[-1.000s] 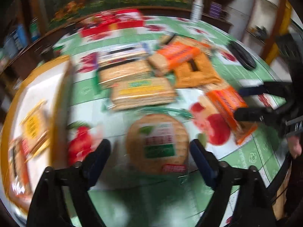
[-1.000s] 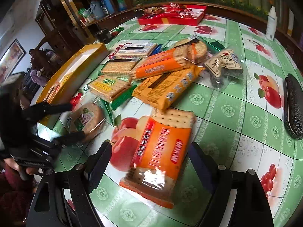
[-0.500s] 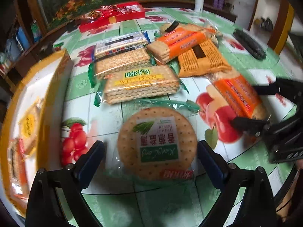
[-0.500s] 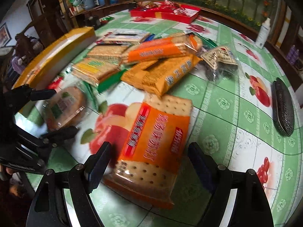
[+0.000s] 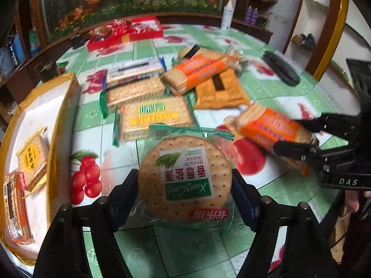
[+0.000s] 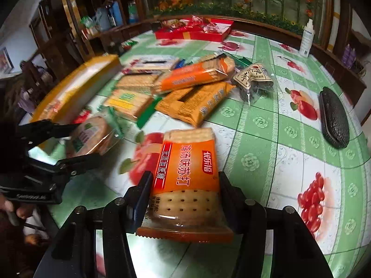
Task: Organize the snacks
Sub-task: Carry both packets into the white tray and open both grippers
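Note:
My left gripper (image 5: 183, 192) is closing its jaws on a round cracker pack (image 5: 185, 162) with a green label, and both pads touch its sides. The right wrist view shows the same grip, left gripper (image 6: 76, 141) on round pack (image 6: 92, 136). My right gripper (image 6: 185, 185) is closing on an orange soda-cracker pack (image 6: 187, 162), its pads against both long edges. That pack (image 5: 266, 127) appears at the right of the left wrist view, between the right gripper's fingers (image 5: 292, 148). An open yellow box (image 5: 67, 106) at the left holds a few packs (image 5: 31, 157).
A pile of cracker and wafer packs (image 5: 153, 113) lies mid-table on the green fruit-print cloth (image 6: 266, 127). Behind it are a red gift box (image 6: 197, 30) and a white spray bottle (image 6: 307, 39). A dark oval case (image 6: 334, 118) lies at the right, near the table edge.
Both grippers have narrowed from wide open onto their packs. The left one now grips the round crackers, the right one the orange pack, which sits closer between its fingers.

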Motion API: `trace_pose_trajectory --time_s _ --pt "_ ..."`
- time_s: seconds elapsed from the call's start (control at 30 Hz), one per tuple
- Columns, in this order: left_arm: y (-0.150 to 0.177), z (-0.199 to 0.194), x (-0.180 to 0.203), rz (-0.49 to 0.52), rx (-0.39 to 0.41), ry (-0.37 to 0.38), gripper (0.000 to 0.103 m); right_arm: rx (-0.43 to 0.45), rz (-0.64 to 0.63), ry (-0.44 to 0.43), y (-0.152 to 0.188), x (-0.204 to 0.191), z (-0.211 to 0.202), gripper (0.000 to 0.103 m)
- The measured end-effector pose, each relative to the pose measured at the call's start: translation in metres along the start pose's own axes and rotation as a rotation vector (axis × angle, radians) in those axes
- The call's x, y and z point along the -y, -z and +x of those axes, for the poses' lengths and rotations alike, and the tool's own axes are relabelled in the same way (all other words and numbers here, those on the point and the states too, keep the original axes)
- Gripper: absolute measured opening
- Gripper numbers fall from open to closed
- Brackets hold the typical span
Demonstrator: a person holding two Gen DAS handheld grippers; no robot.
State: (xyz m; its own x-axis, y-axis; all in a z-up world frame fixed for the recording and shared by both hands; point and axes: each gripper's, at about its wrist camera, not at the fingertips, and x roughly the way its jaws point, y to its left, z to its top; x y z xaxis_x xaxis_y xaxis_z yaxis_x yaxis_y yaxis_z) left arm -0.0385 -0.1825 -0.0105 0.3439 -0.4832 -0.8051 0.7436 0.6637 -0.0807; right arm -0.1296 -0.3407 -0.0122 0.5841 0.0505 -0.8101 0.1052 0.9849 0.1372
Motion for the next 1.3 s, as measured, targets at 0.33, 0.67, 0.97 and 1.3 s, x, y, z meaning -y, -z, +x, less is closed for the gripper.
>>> trace_pose_trajectory --time_s 0.33,0.67,0.97,1.3 --pt "-0.009 -0.038 -0.011 -0.032 0.09 0.043 0.076 0.058 0.002 -0.137 -0.008 -0.02 -0.021 0.059" --pt "-0.005 -0.074 -0.058 -0.138 0.179 -0.008 0.076 0.073 -0.077 -0.172 -0.042 -0.067 -0.012 0.059" --pt "0.011 -0.095 -0.111 -0.253 0.228 -0.069 0.076 0.05 -0.152 -0.203 -0.071 -0.122 0.011 0.059" --pt "0.037 -0.1 -0.163 -0.373 0.233 -0.155 0.076 0.044 -0.219 -0.21 -0.104 -0.18 0.045 0.059"
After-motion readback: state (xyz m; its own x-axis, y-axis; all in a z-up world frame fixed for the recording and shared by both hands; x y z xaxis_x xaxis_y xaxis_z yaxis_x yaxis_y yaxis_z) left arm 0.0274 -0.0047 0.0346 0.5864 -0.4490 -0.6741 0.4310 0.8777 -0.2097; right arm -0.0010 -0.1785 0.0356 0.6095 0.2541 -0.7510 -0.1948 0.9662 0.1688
